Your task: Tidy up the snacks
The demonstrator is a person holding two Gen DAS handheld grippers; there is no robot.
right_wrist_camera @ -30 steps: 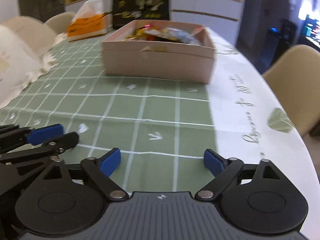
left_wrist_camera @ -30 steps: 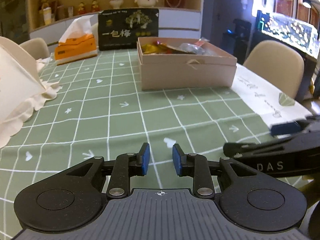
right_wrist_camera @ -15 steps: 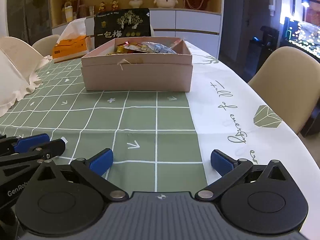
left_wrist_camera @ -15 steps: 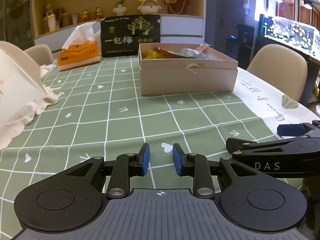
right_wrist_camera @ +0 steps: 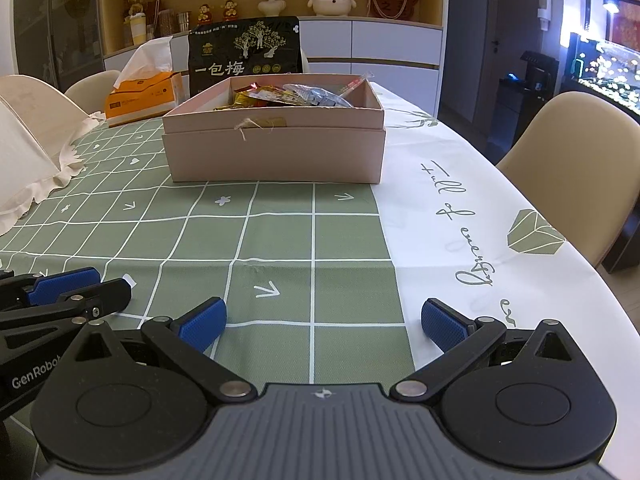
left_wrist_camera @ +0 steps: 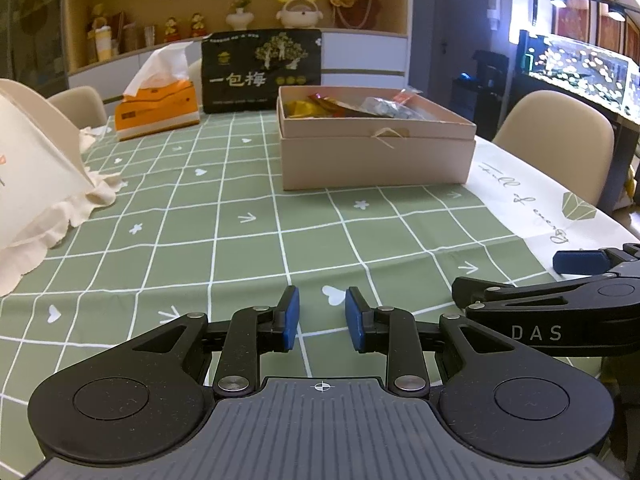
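Snacks (right_wrist_camera: pixel 296 94) in box (right_wrist_camera: pixel 276 152), well beyond both tongs (right_wrist_camera: pixel 323 322).

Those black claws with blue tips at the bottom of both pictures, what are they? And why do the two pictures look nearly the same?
They are grabbing tools; a person holds one in each hand. Each tool has a camera looking along its fingers, so you get two views of one table.

The left gripper has its blue pads close together with a small gap. The right gripper is wide open. Neither holds anything.

On the green checked tablecloth sits a pink box with snack packets inside. Behind it stand a black snack bag and an orange tissue box.
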